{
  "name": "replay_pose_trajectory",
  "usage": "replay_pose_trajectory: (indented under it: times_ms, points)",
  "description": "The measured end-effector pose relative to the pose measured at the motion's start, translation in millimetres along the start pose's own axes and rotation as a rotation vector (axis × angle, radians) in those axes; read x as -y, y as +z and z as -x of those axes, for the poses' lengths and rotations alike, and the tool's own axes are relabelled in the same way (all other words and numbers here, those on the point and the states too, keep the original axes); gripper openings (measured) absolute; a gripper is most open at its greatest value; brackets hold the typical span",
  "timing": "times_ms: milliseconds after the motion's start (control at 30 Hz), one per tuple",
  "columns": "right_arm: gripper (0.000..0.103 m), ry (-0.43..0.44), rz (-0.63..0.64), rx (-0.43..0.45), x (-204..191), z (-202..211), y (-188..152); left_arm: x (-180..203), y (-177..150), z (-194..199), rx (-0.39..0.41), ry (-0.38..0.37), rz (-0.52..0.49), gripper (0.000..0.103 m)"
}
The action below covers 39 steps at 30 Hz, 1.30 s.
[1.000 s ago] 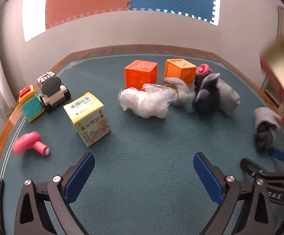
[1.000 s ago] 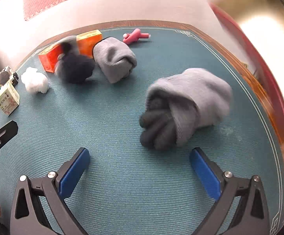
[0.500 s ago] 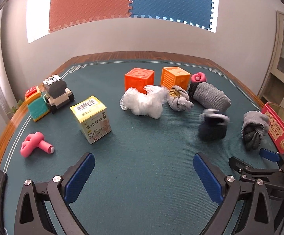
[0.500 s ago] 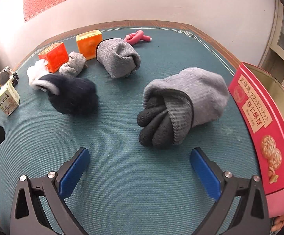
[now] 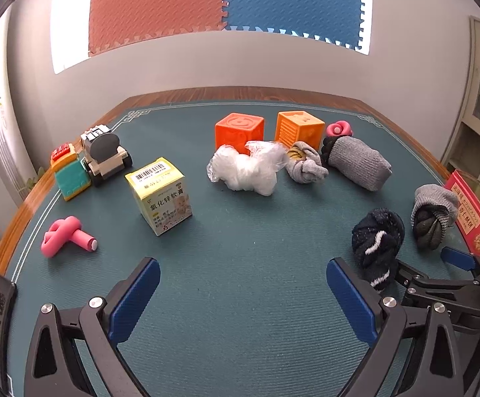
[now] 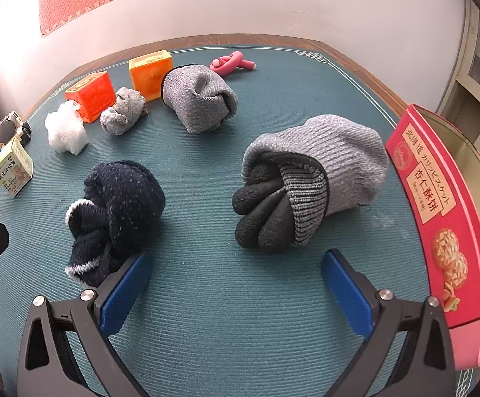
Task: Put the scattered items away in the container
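Right claw: gaping wide, holding nothing, hovering before grey glove bundle beside red tin. Left claw: likewise gaping, empty. Risk: navy sock ball touching the right claw's left finger, snagging during closing.

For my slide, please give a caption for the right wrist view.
Open right gripper above green table, facing navy sock ball, grey glove bundle and red tin.
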State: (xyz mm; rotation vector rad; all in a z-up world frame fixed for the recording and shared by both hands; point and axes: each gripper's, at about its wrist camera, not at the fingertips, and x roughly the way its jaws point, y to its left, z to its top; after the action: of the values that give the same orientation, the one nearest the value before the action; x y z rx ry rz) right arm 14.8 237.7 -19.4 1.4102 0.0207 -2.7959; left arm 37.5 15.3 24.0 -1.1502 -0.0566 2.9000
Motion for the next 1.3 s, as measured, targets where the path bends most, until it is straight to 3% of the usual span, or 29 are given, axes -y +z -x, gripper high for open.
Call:
replay_pose_trajectory:
  times_ms: [767,1300]
  points:
    - [0.103,0.002,0.0,0.001,0.0,-0.1,-0.3,2.0,-5.7,-8.9,-0.025,0.023,0.005,0.102]
    - [0.103,0.064,0.087,-0.009,-1.4,3.9,-4.3,-8.2,-9.0,-19.7,-0.055,0.029,0.035,0.102]
